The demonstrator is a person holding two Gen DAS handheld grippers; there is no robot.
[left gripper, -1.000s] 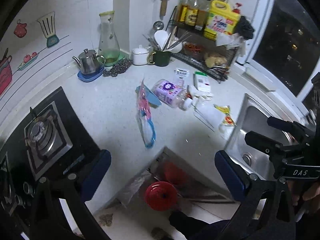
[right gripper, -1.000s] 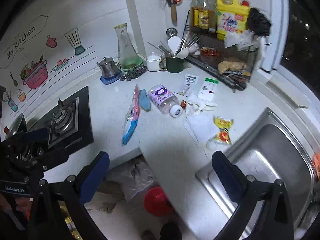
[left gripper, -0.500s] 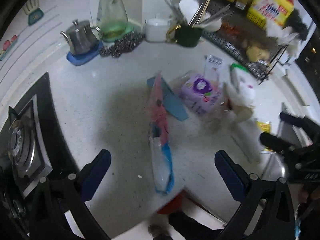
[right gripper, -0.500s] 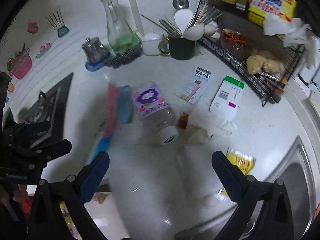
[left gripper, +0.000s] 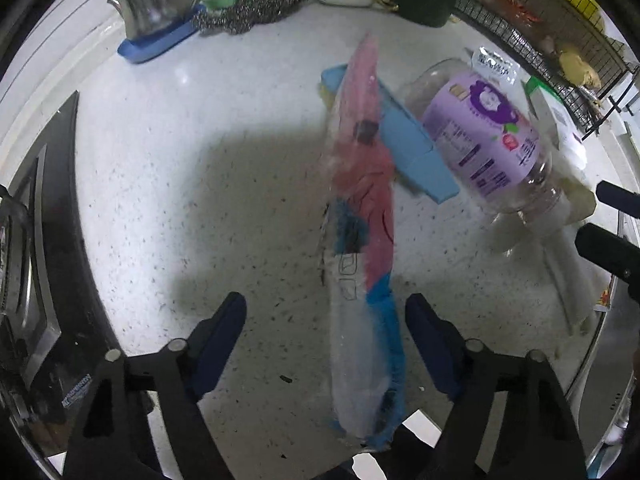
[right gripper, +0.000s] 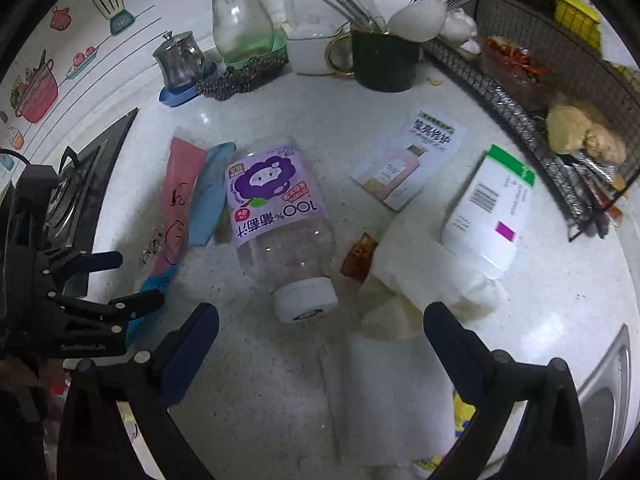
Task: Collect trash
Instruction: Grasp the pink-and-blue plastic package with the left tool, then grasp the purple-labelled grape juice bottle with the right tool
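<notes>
A long pink, blue and clear plastic wrapper [left gripper: 364,240] lies on the white counter [left gripper: 200,184], its near end between the fingers of my left gripper [left gripper: 326,336]. The jaws are closing and the pads stand clear of it. Beside it lie a blue strip [left gripper: 412,148] and an empty bottle with a purple label [right gripper: 276,216], on its side. My right gripper [right gripper: 322,332] hangs open just in front of the bottle's white cap [right gripper: 306,302]. Crumpled white tissue [right gripper: 404,280], a brown scrap [right gripper: 358,256], a white box [right gripper: 492,208], a leaflet [right gripper: 408,160] and a yellow packet [right gripper: 464,412] lie to the right.
A gas stove [left gripper: 36,240] is at the left. A steel teapot [right gripper: 178,60], a glass carafe [right gripper: 240,20], steel wool [right gripper: 240,76] and a dark mug of utensils [right gripper: 384,64] line the back wall. A wire rack [right gripper: 560,112] stands at the right, a sink [right gripper: 604,392] lower right.
Both grippers have come down close over the counter. The left one now straddles the wrapper's near end with narrower jaws. The right one has closed in on the bottle's cap.
</notes>
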